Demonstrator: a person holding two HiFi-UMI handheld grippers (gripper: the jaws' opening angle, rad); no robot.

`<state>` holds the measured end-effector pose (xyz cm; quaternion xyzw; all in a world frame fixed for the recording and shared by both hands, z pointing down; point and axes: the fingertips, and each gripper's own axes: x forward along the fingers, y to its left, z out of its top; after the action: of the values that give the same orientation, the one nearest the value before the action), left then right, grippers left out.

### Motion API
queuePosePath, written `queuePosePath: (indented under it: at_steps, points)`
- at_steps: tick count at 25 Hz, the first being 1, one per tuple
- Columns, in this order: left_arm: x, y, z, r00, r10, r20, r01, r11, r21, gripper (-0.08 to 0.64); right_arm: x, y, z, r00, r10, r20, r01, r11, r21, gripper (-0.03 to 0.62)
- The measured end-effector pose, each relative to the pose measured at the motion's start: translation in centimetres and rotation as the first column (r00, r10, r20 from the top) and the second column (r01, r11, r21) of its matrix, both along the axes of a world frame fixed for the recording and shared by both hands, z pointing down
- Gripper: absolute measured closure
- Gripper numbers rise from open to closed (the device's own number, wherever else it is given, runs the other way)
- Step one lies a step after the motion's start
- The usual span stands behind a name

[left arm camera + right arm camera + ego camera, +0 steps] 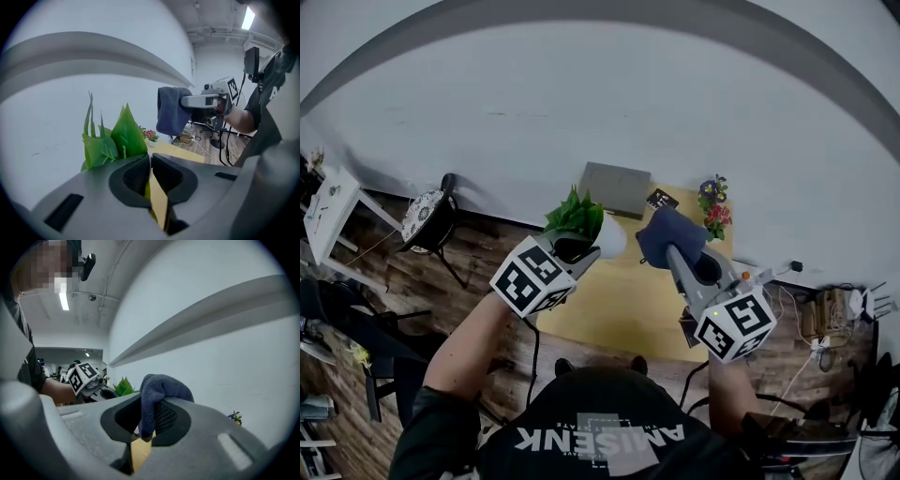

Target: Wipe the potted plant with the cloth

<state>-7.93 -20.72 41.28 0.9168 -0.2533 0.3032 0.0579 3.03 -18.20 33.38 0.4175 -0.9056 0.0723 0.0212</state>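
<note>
Left gripper (151, 163) jaws nearly together, clamped on rim of potted plant (581, 219), plant held up above yellow table (614, 305). Right gripper (148, 414) clamped on dark blue cloth (161, 386). Cloth just right of the leaves, apart from them. Small flower pot (713, 208) at table's far right.

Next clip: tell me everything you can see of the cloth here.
The cloth is dark blue, soft and nubby like terry, bunched into folds. The right tongs are shut on one bunched edge; the rest hangs down from their tip. It hangs in the air beside the potted plant, clear of its leaves.
</note>
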Motion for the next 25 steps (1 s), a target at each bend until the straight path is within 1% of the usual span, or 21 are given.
queuePosePath:
  at_steps: [3, 6, 8, 12, 16, 19, 25]
  points:
    - [0.3, 0.7, -1.0, 1.0, 0.014, 0.007, -0.014, 1.0, 0.002, 0.538, -1.9, 0.6, -0.3, 0.999, -0.043, 0.001, 0.043, 0.999, 0.006, 0.555]
    - [0.6, 1.1, -2.1, 1.0, 0.009, -0.006, -0.009, 1.0, -0.011, 0.538, -4.0, 1.1, -0.5, 0.996, -0.092, -0.006, 0.092, 0.996, 0.013, 0.555]
    - [0.9, 1.3, -3.0, 1.0, 0.01, -0.017, -0.011, 1.0, -0.019, 0.54, -5.0, 1.5, -0.5, 0.994, -0.112, -0.006, 0.112, 0.994, 0.011, 0.555]
    - [2.2, 2.2, -4.6, 0.999, 0.038, -0.032, -0.038, 0.999, -0.017, 0.54, -6.3, 1.6, -0.5, 0.99, -0.144, -0.015, 0.144, 0.99, 0.013, 0.555]
    - [2.9, 2.6, -5.3, 0.998, 0.05, -0.034, -0.05, 0.999, 0.006, 0.54, -7.3, 1.6, -0.5, 0.986, -0.163, -0.034, 0.164, 0.986, 0.026, 0.555]
    - [3.0, 2.5, -5.1, 0.998, 0.048, -0.033, -0.048, 0.999, 0.0, 0.541, -7.5, 1.4, -0.1, 0.985, -0.165, -0.052, 0.167, 0.986, 0.024, 0.555]
    - [2.7, 2.5, -5.0, 0.998, 0.053, -0.038, -0.053, 0.999, -0.002, 0.545, -7.4, 1.1, 1.0, 0.984, -0.169, -0.052, 0.17, 0.985, 0.001, 0.555]
